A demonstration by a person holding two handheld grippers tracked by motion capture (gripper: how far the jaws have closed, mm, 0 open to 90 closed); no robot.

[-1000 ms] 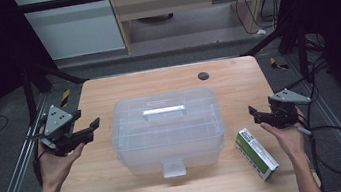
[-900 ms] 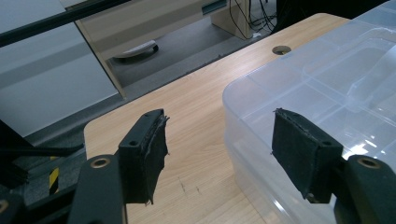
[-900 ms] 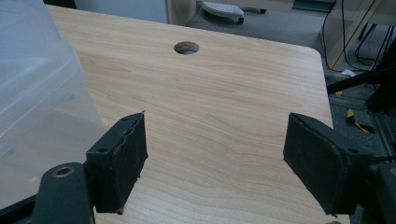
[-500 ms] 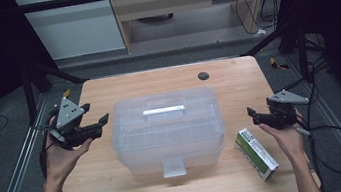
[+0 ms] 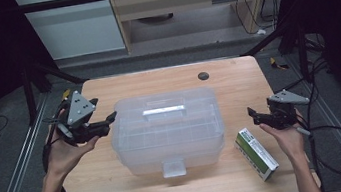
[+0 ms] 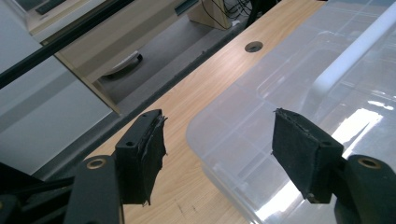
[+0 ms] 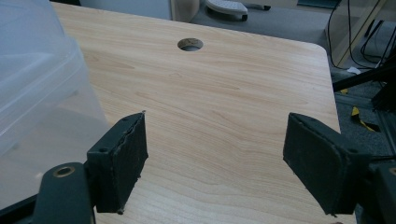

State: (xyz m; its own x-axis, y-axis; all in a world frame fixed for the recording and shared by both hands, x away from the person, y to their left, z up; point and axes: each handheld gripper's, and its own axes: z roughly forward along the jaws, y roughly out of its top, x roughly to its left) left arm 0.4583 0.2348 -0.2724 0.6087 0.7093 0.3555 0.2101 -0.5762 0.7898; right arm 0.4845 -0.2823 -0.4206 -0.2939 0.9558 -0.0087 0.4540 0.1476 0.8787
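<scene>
A clear plastic storage box point(image 5: 168, 129) with a white handle point(image 5: 163, 110) and a front latch point(image 5: 174, 167) stands in the middle of the wooden table point(image 5: 156, 83). My left gripper point(image 5: 110, 120) is open at the box's left end, its jaws on either side of the lid's corner point(image 6: 219, 135). My right gripper point(image 5: 253, 113) is open a little to the right of the box, over bare wood point(image 7: 210, 121). A green and white carton point(image 5: 256, 152) lies flat just in front of the right hand.
A round cable hole point(image 5: 203, 76) sits in the table's far right part. Metal rails run along both sides of the table. A wooden cabinet point(image 5: 195, 1) and cables stand beyond the far edge.
My left gripper has moved right and slightly away from me, up to the box's left end. The right gripper has barely moved.
</scene>
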